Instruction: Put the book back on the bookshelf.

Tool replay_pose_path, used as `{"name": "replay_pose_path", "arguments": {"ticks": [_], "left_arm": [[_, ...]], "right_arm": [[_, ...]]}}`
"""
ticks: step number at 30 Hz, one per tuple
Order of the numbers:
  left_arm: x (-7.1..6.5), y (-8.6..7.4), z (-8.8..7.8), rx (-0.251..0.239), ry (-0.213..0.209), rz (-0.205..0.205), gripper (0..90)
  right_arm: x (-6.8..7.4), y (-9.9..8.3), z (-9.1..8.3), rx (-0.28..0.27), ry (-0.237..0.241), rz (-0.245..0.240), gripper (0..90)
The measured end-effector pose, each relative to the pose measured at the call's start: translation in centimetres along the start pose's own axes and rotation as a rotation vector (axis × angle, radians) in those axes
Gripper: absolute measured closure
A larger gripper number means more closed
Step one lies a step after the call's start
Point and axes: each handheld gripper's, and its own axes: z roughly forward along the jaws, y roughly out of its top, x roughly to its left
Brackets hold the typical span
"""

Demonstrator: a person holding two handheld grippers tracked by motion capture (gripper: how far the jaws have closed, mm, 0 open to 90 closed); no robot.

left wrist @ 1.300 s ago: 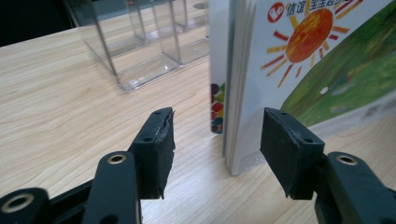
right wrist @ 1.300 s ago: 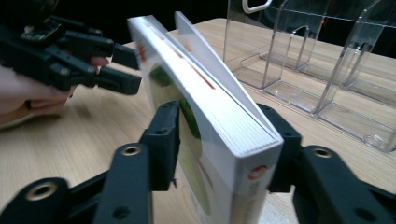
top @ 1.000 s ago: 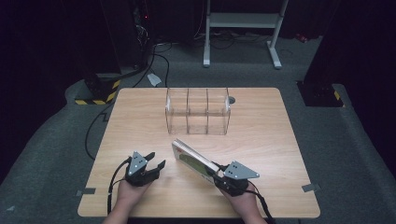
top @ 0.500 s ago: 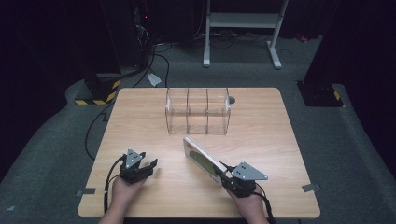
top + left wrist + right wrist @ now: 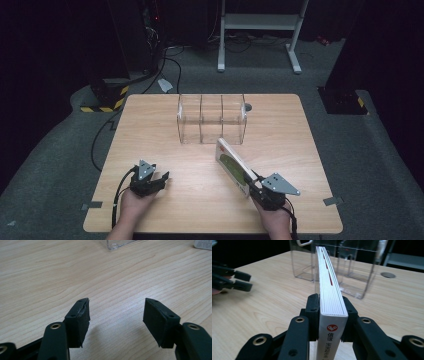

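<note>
- Progress, as I judge it: the book (image 5: 233, 166) is already picked up and clamped by its spine end in the right gripper (image 5: 256, 182); it is not yet in the clear organizer (image 5: 212, 119), so the carry forward and the slotting into a compartment are left
- Book: held on edge, its far end just in front of the organizer's right compartment and apart from it; the spine sits between the jaws in the right gripper view (image 5: 330, 315)
- Left gripper (image 5: 159, 181): well in front of the organizer and to its left, low over the table (image 5: 150, 130); jaws spread wide with nothing between them, bare wood showing through the gap (image 5: 116, 315)
- Materials: organizer of clear hard plastic, three upright open-topped compartments in a row, all looking empty; book a thin paperback, white cover with a green patch, a red round mark and dark characters on the spine, page edges slightly bowed; table of pale wood grain, smooth, rounded corners, a small round hole just behind the organizer; jaw pads matte black, blocky
</note>
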Motion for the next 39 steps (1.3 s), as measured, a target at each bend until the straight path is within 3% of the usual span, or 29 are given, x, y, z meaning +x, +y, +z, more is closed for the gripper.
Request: {"name": "replay_pose_path", "arguments": {"ticks": [10, 17, 23, 26, 29, 30, 39], "left_arm": [[-0.1, 0.0, 0.0, 0.007, -0.003, 0.0, 38.0], [-0.1, 0.0, 0.1, 0.016, 0.002, -0.001, 38.5], [-0.1, 0.0, 0.1, 0.018, 0.0, -0.005, 38.9], [0.0, 0.0, 0.1, 0.02, -0.001, -0.006, 39.0], [-0.1, 0.0, 0.1, 0.016, 0.003, -0.001, 38.8], [-0.1, 0.0, 0.1, 0.015, 0.003, -0.002, 38.9], [0.0, 0.0, 0.1, 0.018, -0.002, -0.01, 38.9]], "right_arm": [[-1.2, -0.1, -0.6, 0.002, -0.123, 0.031, 72.2], [-1.1, 0.1, -0.5, 0.019, -0.162, 0.042, 69.5], [-0.9, 0.0, -0.2, 0.037, -0.159, 0.067, 67.6], [-0.7, 0.2, -0.1, 0.051, -0.194, 0.082, 68.4], [-0.8, 0.3, -0.1, 0.056, -0.179, 0.09, 71.5], [-0.7, 0.3, -0.1, 0.054, -0.156, 0.085, 73.8], [0.3, 1.1, 0.3, 0.042, -0.14, 0.035, 75.4]]}}
